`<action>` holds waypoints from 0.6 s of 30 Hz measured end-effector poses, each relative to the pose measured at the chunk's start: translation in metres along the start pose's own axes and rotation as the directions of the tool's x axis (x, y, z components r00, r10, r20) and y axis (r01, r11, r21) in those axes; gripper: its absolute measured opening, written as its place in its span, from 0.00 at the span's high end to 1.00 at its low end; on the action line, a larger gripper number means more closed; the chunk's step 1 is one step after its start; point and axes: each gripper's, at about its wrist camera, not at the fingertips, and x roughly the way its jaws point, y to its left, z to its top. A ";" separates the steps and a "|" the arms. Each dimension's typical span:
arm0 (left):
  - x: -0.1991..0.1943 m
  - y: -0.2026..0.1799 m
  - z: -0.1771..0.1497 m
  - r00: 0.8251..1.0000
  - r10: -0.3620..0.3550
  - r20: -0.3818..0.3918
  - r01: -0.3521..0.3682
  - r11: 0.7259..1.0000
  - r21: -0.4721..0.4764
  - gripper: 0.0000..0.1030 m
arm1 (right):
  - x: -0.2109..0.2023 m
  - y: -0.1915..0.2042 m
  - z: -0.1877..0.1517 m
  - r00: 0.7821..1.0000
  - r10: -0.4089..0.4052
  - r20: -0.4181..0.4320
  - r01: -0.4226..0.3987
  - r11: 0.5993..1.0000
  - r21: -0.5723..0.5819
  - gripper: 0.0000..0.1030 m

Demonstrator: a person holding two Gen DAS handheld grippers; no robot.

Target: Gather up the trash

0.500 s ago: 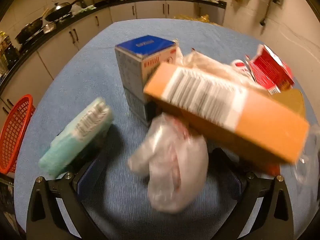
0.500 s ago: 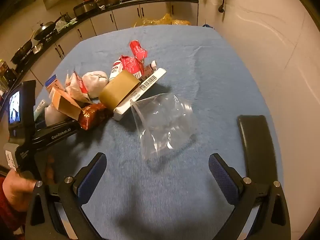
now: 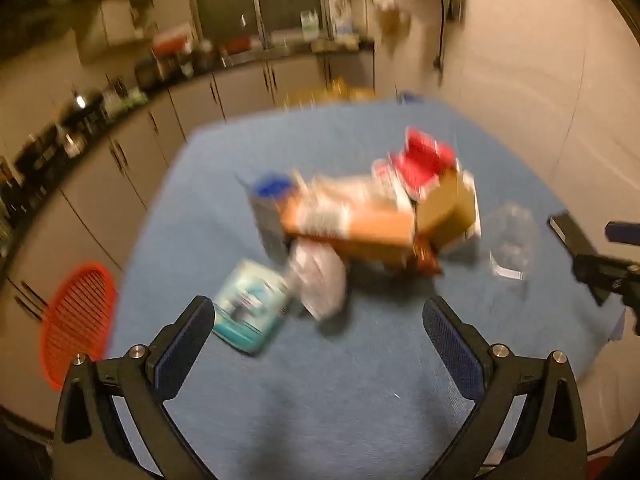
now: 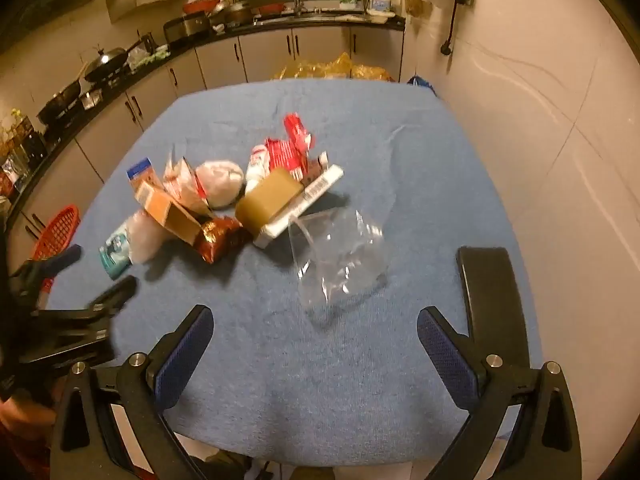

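None of the trash (image 4: pixel 224 200) is collected: boxes, wrappers and a clear bag (image 4: pixel 340 256) lie mid-table, a red basket (image 3: pixel 76 320) far left. Left gripper (image 3: pixel 316 344) and right gripper (image 4: pixel 314 344) gape, holding nothing.

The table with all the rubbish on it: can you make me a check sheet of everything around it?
Surface: blue cloth covers the table.
Job's things: clear plastic bag, orange box, teal packet, red wrappers piled mid-table.
Clutter: black flat bar near the right edge.
Grippers: left gripper and right gripper open, empty.
Cables: cord hanging on the wall.
Surroundings: kitchen counter, red basket.
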 end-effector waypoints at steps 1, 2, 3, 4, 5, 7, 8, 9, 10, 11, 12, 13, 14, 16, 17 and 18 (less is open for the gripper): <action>-0.008 0.002 0.003 1.000 0.012 0.027 -0.012 1.000 -0.002 0.00 | -0.005 0.002 0.003 1.000 0.004 0.008 -0.004 1.000 0.000 0.00; -0.013 0.013 0.006 0.999 0.010 0.036 -0.010 1.000 -0.007 0.00 | -0.008 0.003 0.005 1.000 0.010 0.019 -0.010 1.000 -0.003 0.00; -0.023 0.016 0.008 0.999 0.024 0.048 -0.023 1.000 -0.008 0.00 | -0.012 0.006 0.007 0.999 0.009 0.036 -0.009 1.000 -0.009 0.01; -0.031 0.020 0.007 0.997 0.042 0.060 -0.041 0.999 -0.014 0.00 | -0.016 0.009 0.008 0.999 0.008 0.053 -0.007 1.000 -0.018 0.01; -0.038 0.026 0.006 0.996 0.057 0.067 -0.055 0.998 -0.025 0.00 | -0.020 0.012 0.010 0.997 0.012 0.073 -0.010 1.000 -0.029 0.01; -0.052 0.038 0.006 0.994 0.068 0.091 -0.065 0.997 -0.033 0.00 | -0.028 0.017 0.011 0.994 0.029 0.107 -0.025 0.999 -0.042 0.03; -0.060 0.040 0.007 0.993 0.071 0.096 -0.068 0.997 -0.028 0.00 | -0.032 0.020 0.011 0.991 0.039 0.125 -0.033 0.998 -0.051 0.03; -0.063 0.042 0.007 0.992 0.080 0.096 -0.078 0.997 -0.027 0.00 | -0.035 0.022 0.011 0.989 0.041 0.139 -0.033 0.998 -0.060 0.04; -0.066 0.046 0.005 0.992 0.086 0.095 -0.083 0.996 -0.029 0.00 | -0.038 0.025 0.010 0.987 0.042 0.152 -0.032 0.997 -0.068 0.04; -0.061 0.050 0.003 0.993 0.080 0.090 -0.077 0.996 -0.033 0.00 | -0.041 0.027 0.009 0.986 0.045 0.163 -0.033 0.996 -0.078 0.04; -0.061 0.051 0.001 0.994 0.076 0.082 -0.074 0.997 -0.037 0.00 | -0.043 0.029 0.007 0.984 0.049 0.170 -0.035 0.996 -0.084 0.04; -0.061 0.054 -0.001 0.994 0.079 0.075 -0.076 0.996 -0.041 0.00 | -0.046 0.030 0.005 0.983 0.052 0.177 -0.037 0.996 -0.084 0.04; -0.063 0.057 -0.002 0.994 0.082 0.071 -0.079 0.996 -0.041 0.00 | -0.047 0.030 0.003 0.982 0.059 0.180 -0.045 0.996 -0.081 0.04; -0.064 0.061 -0.005 0.995 0.077 0.068 -0.074 0.996 -0.047 0.00 | -0.048 0.030 0.000 0.983 0.067 0.173 -0.054 0.995 -0.079 0.04; -0.064 0.061 -0.005 0.995 0.081 0.063 -0.078 0.996 -0.048 0.00 | -0.048 0.030 -0.002 0.983 0.063 0.172 -0.050 0.996 -0.080 0.04; -0.065 0.063 -0.005 0.995 0.083 0.060 -0.080 0.996 -0.049 0.00 | -0.049 0.031 -0.004 0.983 0.064 0.172 -0.050 0.995 -0.081 0.04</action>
